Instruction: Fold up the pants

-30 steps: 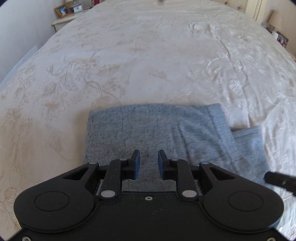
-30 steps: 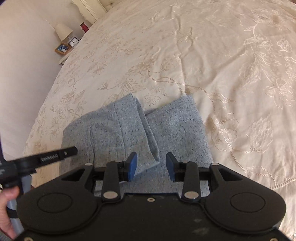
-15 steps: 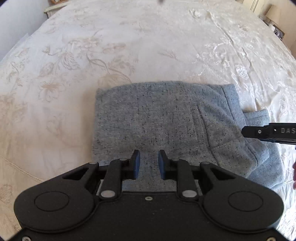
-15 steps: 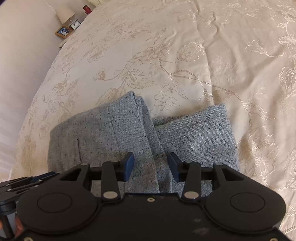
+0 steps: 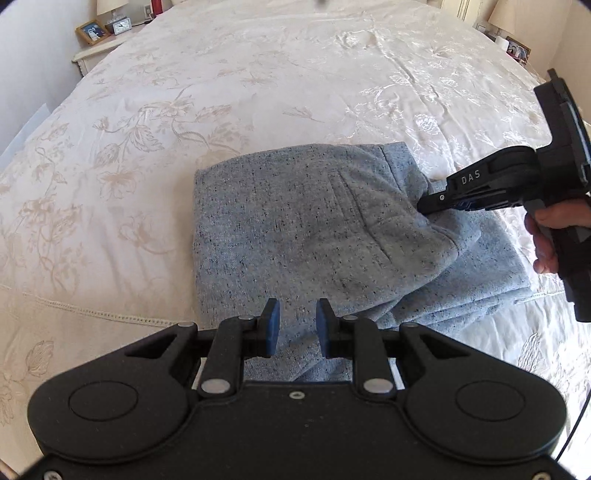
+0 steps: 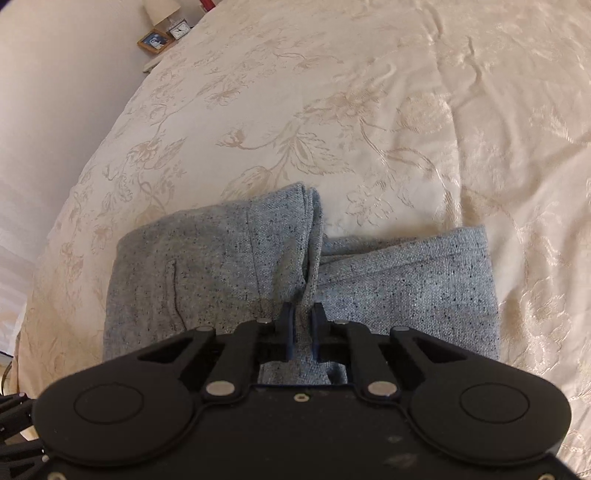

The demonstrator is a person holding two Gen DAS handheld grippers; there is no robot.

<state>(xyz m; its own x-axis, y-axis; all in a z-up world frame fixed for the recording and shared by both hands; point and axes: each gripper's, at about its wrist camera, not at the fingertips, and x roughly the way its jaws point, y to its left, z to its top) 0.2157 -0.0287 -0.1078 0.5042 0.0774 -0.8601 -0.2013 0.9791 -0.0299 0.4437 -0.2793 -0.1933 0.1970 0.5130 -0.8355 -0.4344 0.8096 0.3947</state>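
Left wrist view: the grey flecked pants [image 5: 306,236] lie folded into a thick bundle on the bed [image 5: 258,85], on its cream floral bedspread, near the bed's front edge. The left tongs [image 5: 294,328] hover over the near edge of the bundle with the blue pads apart and nothing held between them. The right tongs [image 5: 424,204] enter from the right, their tips at the raised fold on the right side of the pants; a hand [image 5: 554,236] grips the handle. A nightstand [image 5: 96,55] with a picture frame [image 5: 90,32] and a small clock [image 5: 122,26] stands at the far left corner.

Right wrist view: the pants [image 6: 406,280] fill the lower middle, the upper layer standing in a ridge above a flatter layer to the right. The right tongs [image 6: 302,325] are closed on that ridge of cloth, pads pressed to both sides. The bedspread [image 6: 369,110] extends beyond.
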